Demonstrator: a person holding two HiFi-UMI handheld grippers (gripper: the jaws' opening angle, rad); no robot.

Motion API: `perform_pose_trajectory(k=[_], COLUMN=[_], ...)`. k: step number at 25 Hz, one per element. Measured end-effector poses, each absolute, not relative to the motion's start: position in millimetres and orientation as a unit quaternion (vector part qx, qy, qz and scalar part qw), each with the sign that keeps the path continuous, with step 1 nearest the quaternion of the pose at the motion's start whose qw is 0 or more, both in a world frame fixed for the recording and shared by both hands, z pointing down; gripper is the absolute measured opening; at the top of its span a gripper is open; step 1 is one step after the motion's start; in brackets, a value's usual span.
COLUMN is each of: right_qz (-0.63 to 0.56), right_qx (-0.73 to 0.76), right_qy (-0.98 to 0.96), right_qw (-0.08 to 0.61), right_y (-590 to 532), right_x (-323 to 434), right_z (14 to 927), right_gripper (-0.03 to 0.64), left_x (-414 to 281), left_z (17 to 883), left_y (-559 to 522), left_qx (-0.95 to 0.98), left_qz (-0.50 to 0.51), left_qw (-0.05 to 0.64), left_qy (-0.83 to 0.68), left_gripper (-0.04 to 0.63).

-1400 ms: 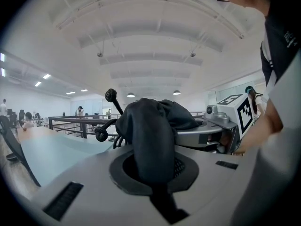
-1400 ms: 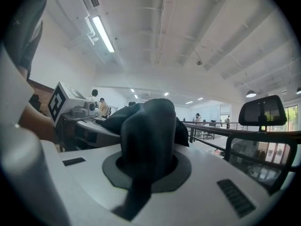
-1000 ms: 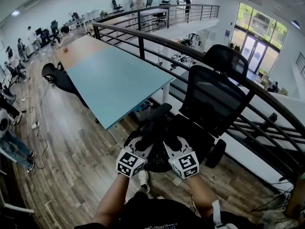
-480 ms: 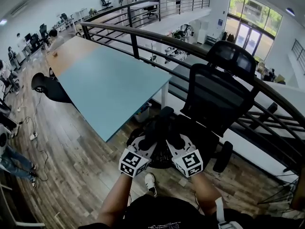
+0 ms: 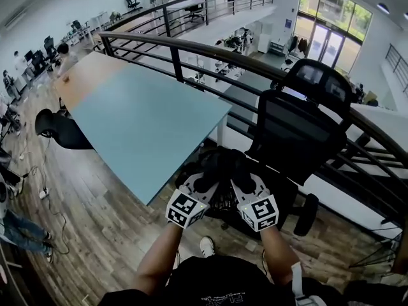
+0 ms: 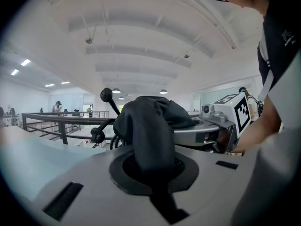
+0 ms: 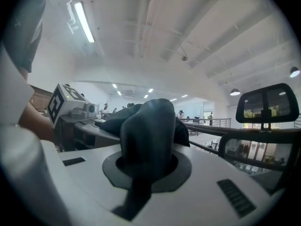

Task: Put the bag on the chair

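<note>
The left tool (image 5: pixel 203 182) is nearly closed, its jaws pinched on a fold of dark fabric that bulges up between them in the left gripper view. The right tool (image 5: pixel 241 182) is closed to the same degree on another fold of that fabric. Both folds belong to the bag (image 5: pixel 220 166), a soft black bundle that hangs between the two tools, which sit side by side and close together.

From the head view the bag is in the air at the front edge of the seat of the black mesh chair (image 5: pixel 298 131). Whether it brushes the seat already cannot be told. This looks like the carry step, near its end. The next move calls for bringing the bag further over the seat, lowering it until the seat takes its weight, and only then parting both pairs of jaws. The fabric is limp, so it may slump toward the front edge if let go too early.

A pale blue tabletop (image 5: pixel 148 115) stands to the left of the chair. A dark railing (image 5: pixel 210 48) curves behind both, over a lower level. The floor (image 5: pixel 95 225) is wood plank, and the room is a bright open office with people at far desks.
</note>
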State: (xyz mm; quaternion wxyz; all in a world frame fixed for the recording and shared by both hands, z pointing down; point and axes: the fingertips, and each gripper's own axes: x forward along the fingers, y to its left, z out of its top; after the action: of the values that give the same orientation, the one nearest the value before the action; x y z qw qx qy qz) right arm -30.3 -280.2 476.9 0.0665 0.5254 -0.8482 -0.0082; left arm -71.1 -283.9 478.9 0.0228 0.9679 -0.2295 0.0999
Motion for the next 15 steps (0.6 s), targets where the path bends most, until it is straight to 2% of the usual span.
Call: perform_pose_trajectory(k=[15], right_qz=[-0.005], right_qx=[0.602], right_qy=[-0.795], right_qw=[0.080], right_y=[-320.2], right_x=[25.0], right_z=[471.6], right_gripper=[0.038], left_x=[-14.8], left_z=[474.0], left_y=[-333.9], left_qx=[0.984], left_qz=[0.084], left_qw=[0.015], left_qy=[-0.154], left_gripper=[0.033])
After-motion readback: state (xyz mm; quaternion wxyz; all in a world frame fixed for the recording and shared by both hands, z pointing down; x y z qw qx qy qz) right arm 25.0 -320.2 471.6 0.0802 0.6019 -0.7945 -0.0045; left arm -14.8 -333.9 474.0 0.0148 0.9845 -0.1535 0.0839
